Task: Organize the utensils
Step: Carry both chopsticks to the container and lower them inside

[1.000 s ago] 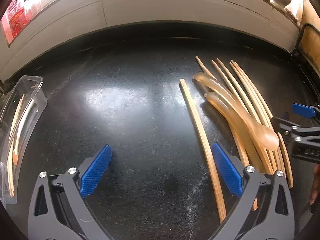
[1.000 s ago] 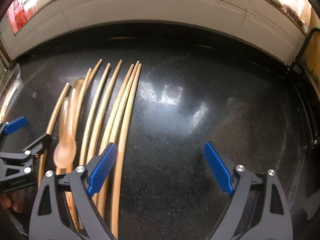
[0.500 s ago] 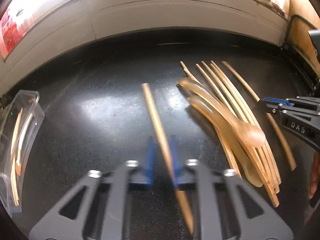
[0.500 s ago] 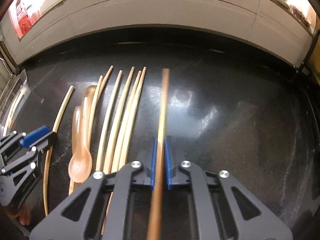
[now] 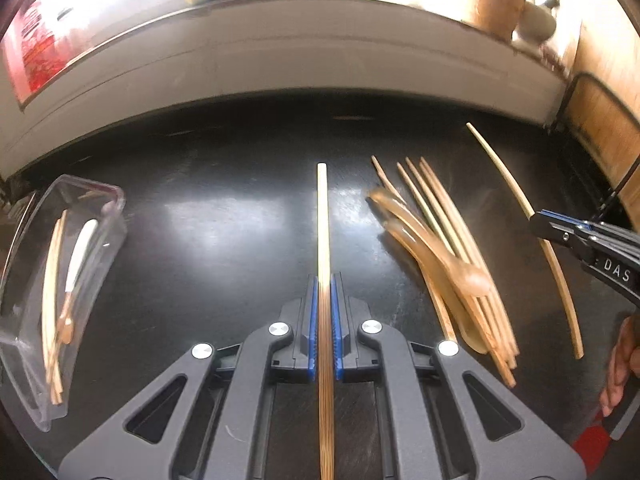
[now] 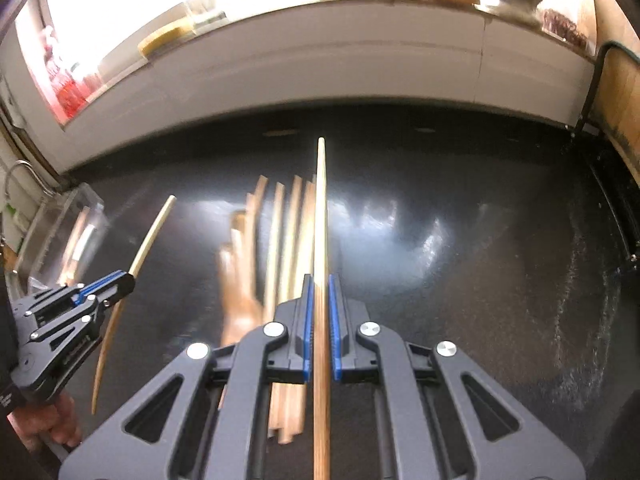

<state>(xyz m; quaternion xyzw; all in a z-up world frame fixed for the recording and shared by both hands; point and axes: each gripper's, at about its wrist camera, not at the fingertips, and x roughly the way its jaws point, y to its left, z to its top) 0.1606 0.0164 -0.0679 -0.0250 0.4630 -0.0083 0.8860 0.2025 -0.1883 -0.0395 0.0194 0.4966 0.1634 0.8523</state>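
In the left wrist view my left gripper (image 5: 324, 280) is shut on a wooden chopstick (image 5: 323, 216) that points straight ahead above the black counter (image 5: 220, 248). To its right lies a pile of chopsticks (image 5: 436, 200) with amber spoons (image 5: 472, 280) on top. Further right, my right gripper (image 5: 540, 226) holds another chopstick (image 5: 504, 176). In the right wrist view my right gripper (image 6: 320, 280) is shut on that chopstick (image 6: 321, 200). The blurred pile (image 6: 280, 240) lies below it, and my left gripper (image 6: 120, 284) holds its chopstick (image 6: 154, 232) at the left.
A clear plastic container (image 5: 100, 190) at the far left holds a few chopsticks and a white spoon; it is also in the right wrist view (image 6: 86, 196). A white ledge (image 5: 280, 60) bounds the counter at the back, with a wooden board (image 5: 600, 128) at the right. A hand (image 5: 620, 360) grips each tool.
Both grippers went from wide open to shut, each on one chopstick. Both have risen, lifting their chopsticks off the counter and away from the pile.
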